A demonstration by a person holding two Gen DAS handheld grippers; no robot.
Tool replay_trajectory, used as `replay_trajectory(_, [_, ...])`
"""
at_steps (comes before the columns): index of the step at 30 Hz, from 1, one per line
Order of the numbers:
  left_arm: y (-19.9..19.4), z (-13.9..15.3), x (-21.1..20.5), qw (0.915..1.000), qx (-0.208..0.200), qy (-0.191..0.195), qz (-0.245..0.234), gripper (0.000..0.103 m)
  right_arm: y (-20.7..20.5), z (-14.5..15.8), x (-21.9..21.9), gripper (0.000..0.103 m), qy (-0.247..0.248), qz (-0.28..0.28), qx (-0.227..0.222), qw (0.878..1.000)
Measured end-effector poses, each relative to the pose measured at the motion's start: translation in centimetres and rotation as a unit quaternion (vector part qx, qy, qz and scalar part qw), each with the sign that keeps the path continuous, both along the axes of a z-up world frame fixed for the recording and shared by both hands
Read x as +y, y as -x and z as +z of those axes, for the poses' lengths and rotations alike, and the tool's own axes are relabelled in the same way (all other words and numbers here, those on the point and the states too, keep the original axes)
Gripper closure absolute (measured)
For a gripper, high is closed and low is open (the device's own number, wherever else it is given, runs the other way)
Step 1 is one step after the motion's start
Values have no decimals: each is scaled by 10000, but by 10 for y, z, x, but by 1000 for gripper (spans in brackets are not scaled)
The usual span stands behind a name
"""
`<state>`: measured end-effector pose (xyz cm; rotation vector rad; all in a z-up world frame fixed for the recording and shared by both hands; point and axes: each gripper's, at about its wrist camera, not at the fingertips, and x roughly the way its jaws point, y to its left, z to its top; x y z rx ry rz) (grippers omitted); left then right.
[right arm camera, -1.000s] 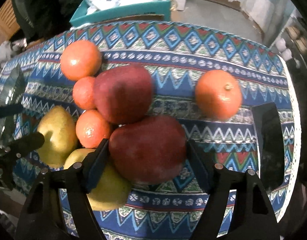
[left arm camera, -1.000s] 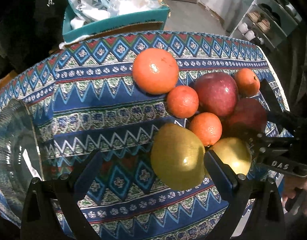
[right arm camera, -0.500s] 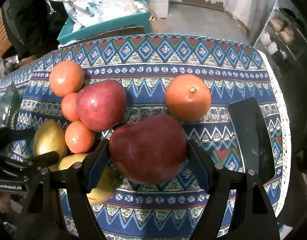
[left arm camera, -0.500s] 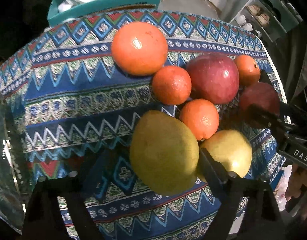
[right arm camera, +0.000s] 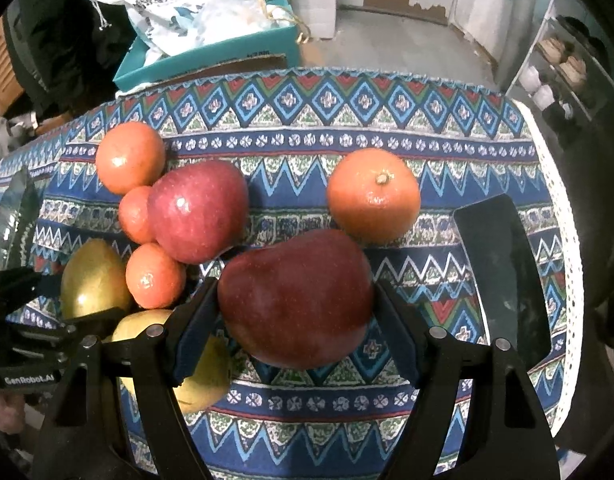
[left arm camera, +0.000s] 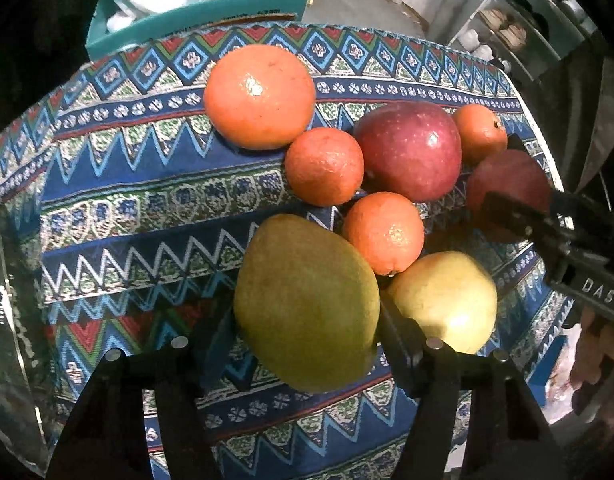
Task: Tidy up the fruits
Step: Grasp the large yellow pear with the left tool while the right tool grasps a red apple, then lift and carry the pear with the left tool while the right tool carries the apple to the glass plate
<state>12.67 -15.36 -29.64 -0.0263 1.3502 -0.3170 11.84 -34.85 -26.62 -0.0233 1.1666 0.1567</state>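
A large yellow-green pear (left arm camera: 307,304) lies on the patterned tablecloth (left arm camera: 147,208). My left gripper (left arm camera: 307,316) straddles it, jaws closing, with both pads meeting its sides. A second yellow pear (left arm camera: 443,300) sits just right of it, touching a small mandarin (left arm camera: 383,232). My right gripper (right arm camera: 294,292) is shut on a dark red apple (right arm camera: 295,300). Beyond lie another red apple (right arm camera: 197,210), a big orange (right arm camera: 373,196), a second big orange (left arm camera: 259,96) and another mandarin (left arm camera: 323,166). In the right wrist view, the left gripper (right arm camera: 63,296) shows around the pear (right arm camera: 91,276).
A glass bowl (left arm camera: 7,280) stands at the table's left edge. A flat black slab (right arm camera: 503,272) lies on the cloth near the lace-trimmed right edge. Behind the table is a teal box (right arm camera: 211,56) with bags; a shelf (right arm camera: 563,68) stands at the far right.
The left jaws have come in from wide open onto the yellow-green pear, and that camera has drawn nearer to it. The right gripper kept hold of the dark red apple while its view tilted up.
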Motion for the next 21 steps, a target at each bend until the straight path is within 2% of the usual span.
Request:
replay_trajectory(9, [6, 27, 13, 9990, -432, 20, 119, 35, 4, 22, 7, 26, 82, -12, -362, 9993])
replay_trajectory(21, [20, 83, 25, 9934, -1121, 124, 188, 35, 18, 68, 22, 26, 16, 96, -904, 9959])
